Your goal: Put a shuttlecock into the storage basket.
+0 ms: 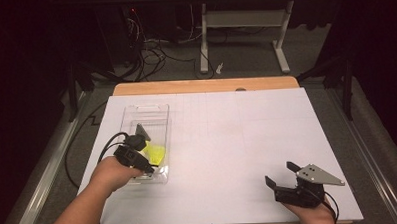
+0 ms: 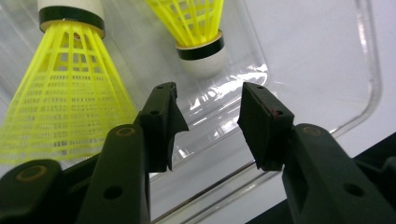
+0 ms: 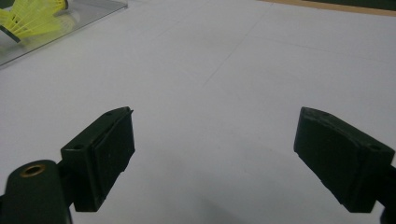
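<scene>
Right gripper [image 1: 281, 175]: nearest the person, held low at the table's front right corner; jaws spread wide apart with nothing between them; in the right gripper view [image 3: 212, 140] only bare white surface lies between the 2 black pads; a grey three-cornered plate sits on top of it.

Left gripper [image 1: 149, 166]: held in the person's left hand [image 1: 111, 173] at the near end of the clear tray; it points down into the tray; in the left gripper view [image 2: 208, 123] the jaws stand partly apart with a gap between the pads; nothing is clamped, only the tray's clear floor shows through the gap; a black cable trails from it toward the table's left edge.

Shuttlecocks: 2 yellow ones lie inside the tray, just beyond the left gripper's tips; the first shuttlecock [image 2: 63, 88] lies to the left of the left pad, its yellow skirt fanned toward the camera and its white cork with a black band pointing away; the second shuttlecock [image 2: 198, 32] lies farther off, cork end toward the gripper; neither touches the pads; in the high view they show as 1 yellow patch [image 1: 155, 152].

Tray [image 1: 156, 111]: clear plastic, rectangular, on the left half of the table, its long side running away from the person.

Table [image 1: 247, 140]: white sheet over a wooden top; the wooden edge shows at the far side.
</scene>
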Tool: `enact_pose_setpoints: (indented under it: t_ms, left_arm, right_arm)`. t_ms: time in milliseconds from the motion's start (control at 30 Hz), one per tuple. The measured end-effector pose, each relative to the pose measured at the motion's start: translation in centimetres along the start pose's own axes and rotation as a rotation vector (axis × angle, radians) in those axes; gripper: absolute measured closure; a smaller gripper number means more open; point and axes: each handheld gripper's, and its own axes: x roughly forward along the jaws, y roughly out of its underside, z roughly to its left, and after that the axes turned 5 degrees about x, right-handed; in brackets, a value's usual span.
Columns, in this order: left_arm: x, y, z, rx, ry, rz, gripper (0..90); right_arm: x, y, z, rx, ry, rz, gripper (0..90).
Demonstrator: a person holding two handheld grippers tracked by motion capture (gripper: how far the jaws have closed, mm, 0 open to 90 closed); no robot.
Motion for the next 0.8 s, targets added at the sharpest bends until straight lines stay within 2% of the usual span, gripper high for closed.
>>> enact_pose_setpoints:
  t_ms: [233,500,800]
  left_arm:
    - [-1.0,-0.5,-0.9,0.023,-0.008,-0.01,53.4]
    - [-1.8,-0.8,-1.3,0.035,-0.025,-0.003,46.7]
    - [-2.9,-0.7,-1.1,0.022,-0.041,-0.008,35.5]
  right_arm:
    - [-0.1,0.0,0.0,0.003,0.0,-0.003,12.9]
    - [-0.2,-0.1,-0.2,-0.001,-0.002,-0.005,12.9]
    - [-0.2,-0.1,-0.2,-0.001,-0.001,-0.008,12.8]
